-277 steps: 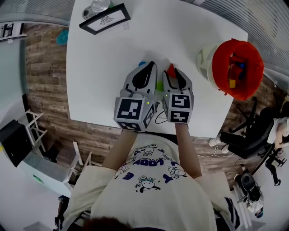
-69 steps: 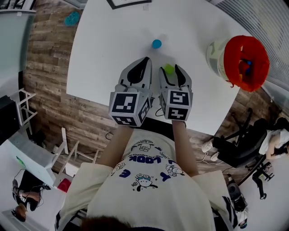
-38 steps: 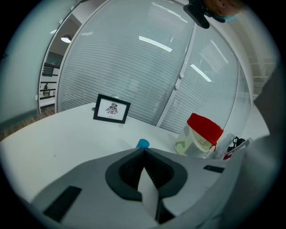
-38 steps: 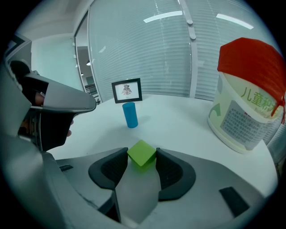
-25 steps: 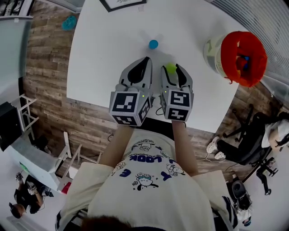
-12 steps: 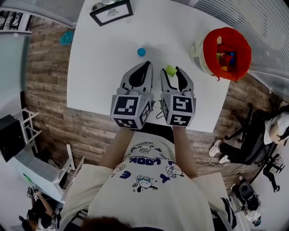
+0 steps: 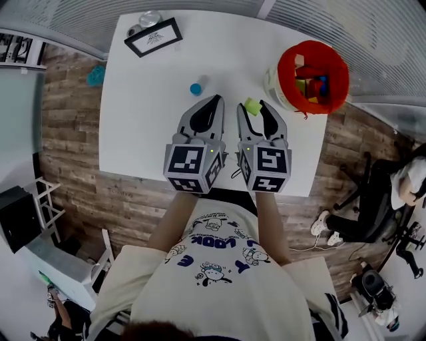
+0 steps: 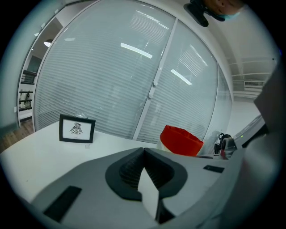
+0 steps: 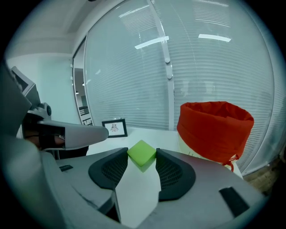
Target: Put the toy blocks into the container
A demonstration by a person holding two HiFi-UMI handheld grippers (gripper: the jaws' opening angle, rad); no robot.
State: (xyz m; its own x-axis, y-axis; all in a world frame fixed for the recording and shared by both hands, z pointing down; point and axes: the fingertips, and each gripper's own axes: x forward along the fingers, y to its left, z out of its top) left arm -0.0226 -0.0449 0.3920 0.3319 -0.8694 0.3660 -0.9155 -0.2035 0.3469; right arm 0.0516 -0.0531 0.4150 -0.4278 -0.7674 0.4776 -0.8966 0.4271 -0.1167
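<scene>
My right gripper [image 7: 253, 106] [image 9: 142, 157] is shut on a lime green block [image 7: 252, 106] [image 9: 141, 153], held cornerwise between the jaw tips above the white table [image 7: 153, 113]. The red-lined container [image 7: 313, 74] [image 9: 215, 129] stands at the table's far right corner with several coloured blocks inside. A blue block [image 7: 196, 88] lies on the table ahead of my left gripper [image 7: 215, 100] [image 8: 143, 150], whose jaws meet at the tips with nothing between them. The container [image 8: 180, 140] also shows in the left gripper view.
A black-framed picture [image 7: 154, 36] [image 8: 77, 129] [image 9: 115, 128] and a glass object [image 7: 149, 18] stand at the table's far left. Glass walls with blinds run behind the table. An office chair [image 7: 379, 200] sits on the wooden floor at the right.
Both grippers have risen, the right one carrying the green block off the table. In the head view the table, the blue block and the container have shifted left and lower.
</scene>
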